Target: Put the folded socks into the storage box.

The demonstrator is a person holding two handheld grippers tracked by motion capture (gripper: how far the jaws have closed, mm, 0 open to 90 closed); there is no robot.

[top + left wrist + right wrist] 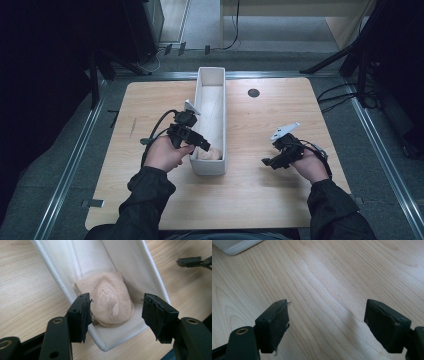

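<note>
A long white fabric bin (pixel 210 85) stands lengthwise in the middle of the wooden table. A rolled beige sock bundle (pixel 210 154) (pixel 110 300) lies at its near end. My left gripper (pixel 202 145) (pixel 115 315) hovers over the bin's near left wall, open, its jaws wide apart on either side of the bundle without touching it. My right gripper (pixel 267 162) (pixel 327 325) is open above bare wood to the right of the bin, with nothing between its jaws. In the left gripper view the right gripper's tip (pixel 192 261) shows at the upper right.
A dark round grommet (pixel 253 92) sits in the table (pixel 280 195) near the far edge. The bin's corner (pixel 237 246) shows at the top left of the right gripper view. Cables and dark stands lie on the floor beyond and to the right.
</note>
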